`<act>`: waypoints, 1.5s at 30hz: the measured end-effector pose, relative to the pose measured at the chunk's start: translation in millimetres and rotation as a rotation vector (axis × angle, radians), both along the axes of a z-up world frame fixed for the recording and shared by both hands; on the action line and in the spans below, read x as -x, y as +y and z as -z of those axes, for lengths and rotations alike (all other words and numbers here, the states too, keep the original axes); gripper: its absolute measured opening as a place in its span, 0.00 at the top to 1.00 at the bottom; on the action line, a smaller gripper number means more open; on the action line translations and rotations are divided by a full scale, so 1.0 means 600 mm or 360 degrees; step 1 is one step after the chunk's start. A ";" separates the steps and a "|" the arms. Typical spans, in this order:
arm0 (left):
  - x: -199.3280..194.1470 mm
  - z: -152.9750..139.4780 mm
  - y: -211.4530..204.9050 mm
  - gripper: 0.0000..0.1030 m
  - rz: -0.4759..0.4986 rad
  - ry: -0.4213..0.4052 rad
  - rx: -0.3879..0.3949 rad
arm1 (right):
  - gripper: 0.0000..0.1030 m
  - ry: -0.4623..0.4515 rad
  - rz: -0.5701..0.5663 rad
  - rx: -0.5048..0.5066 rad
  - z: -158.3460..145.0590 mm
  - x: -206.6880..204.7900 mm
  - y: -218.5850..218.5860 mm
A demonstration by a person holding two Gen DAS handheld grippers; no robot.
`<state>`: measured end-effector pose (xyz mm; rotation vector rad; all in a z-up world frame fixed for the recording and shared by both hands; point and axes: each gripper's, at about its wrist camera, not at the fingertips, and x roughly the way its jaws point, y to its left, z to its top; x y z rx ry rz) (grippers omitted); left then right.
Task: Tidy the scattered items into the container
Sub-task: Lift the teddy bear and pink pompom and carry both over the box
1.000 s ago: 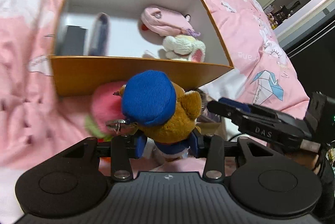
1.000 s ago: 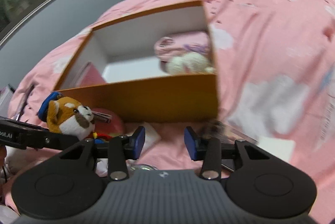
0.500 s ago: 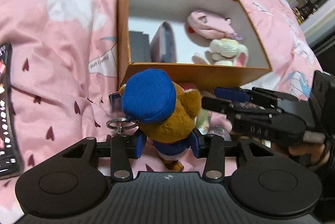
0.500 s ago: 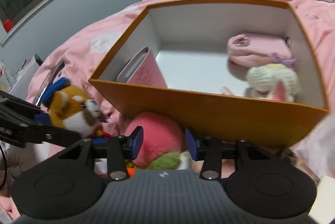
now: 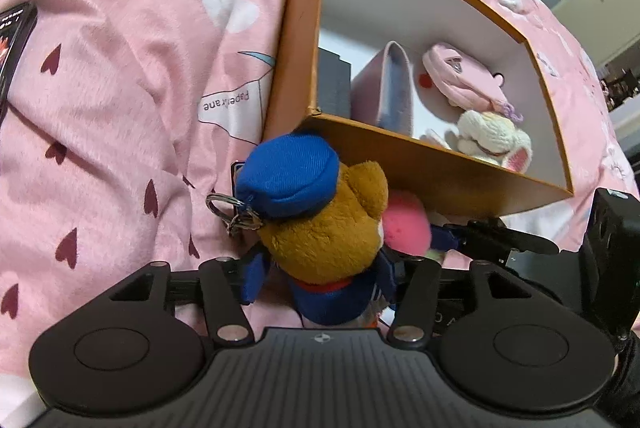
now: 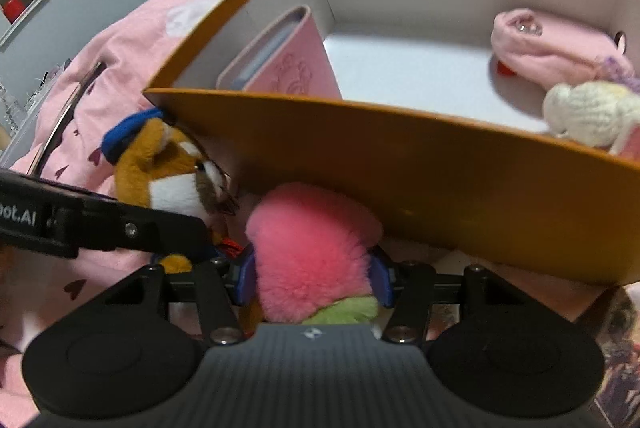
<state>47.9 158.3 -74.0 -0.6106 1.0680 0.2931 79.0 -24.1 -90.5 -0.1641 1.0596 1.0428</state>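
Left gripper jaws just widened, straddling bear plush at lower centre. Right gripper, also widening, brackets pink plush below orange box.

Bedspread reads "Paper", left gripper "ot.AI".

pink plush between right gripper jaws, just opening; orange box behind.
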 end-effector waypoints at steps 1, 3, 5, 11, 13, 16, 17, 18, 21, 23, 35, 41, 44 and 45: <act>0.000 0.002 -0.002 0.38 -0.0005 -0.0003 -0.0022 | 0.44 0.0009 0.0000 -0.0001 0.003 -0.002 0.003; 0.001 0.003 -0.006 0.38 -0.0004 -0.0006 -0.0056 | 0.44 0.0029 -0.0002 -0.0002 0.010 -0.005 0.007; 0.001 0.005 -0.009 0.39 0.0003 -0.0002 -0.0091 | 0.44 0.0053 -0.0004 -0.0005 0.017 -0.007 0.011; 0.002 0.009 -0.009 0.39 0.0004 0.0015 -0.0124 | 0.47 0.0083 -0.0010 -0.0010 0.035 -0.008 0.020; 0.003 0.008 -0.009 0.40 0.0005 0.0008 -0.0119 | 0.52 0.0065 -0.0006 -0.0011 0.034 -0.006 0.019; 0.010 0.002 -0.009 0.43 0.0023 -0.0013 -0.0120 | 0.54 0.0036 -0.0003 -0.0038 0.025 -0.002 0.012; 0.012 0.000 -0.010 0.44 0.0032 -0.0023 -0.0120 | 0.54 0.0022 -0.0008 -0.0047 0.020 0.000 0.009; 0.015 -0.004 -0.012 0.44 0.0042 -0.0038 -0.0121 | 0.55 0.0009 -0.0011 -0.0060 0.015 0.001 0.005; 0.025 -0.020 -0.016 0.46 0.0079 -0.0087 -0.0123 | 0.55 0.0015 0.0008 -0.0121 -0.004 -0.001 -0.014; 0.033 -0.033 -0.019 0.46 0.0103 -0.0125 -0.0119 | 0.55 0.0044 0.0033 -0.0179 -0.016 -0.005 -0.032; 0.040 -0.118 -0.051 0.47 0.0274 -0.0392 -0.0110 | 0.55 -0.0023 0.0240 -0.0543 -0.124 -0.015 -0.129; 0.013 -0.150 -0.074 0.47 0.0361 -0.0530 -0.0135 | 0.55 -0.0043 0.0351 -0.0700 -0.164 -0.031 -0.184; 0.000 -0.171 -0.083 0.47 0.0403 -0.0610 -0.0163 | 0.55 -0.0069 0.0411 -0.0758 -0.186 -0.040 -0.209; -0.005 -0.178 -0.085 0.47 0.0414 -0.0636 -0.0175 | 0.55 -0.0079 0.0424 -0.0779 -0.195 -0.040 -0.217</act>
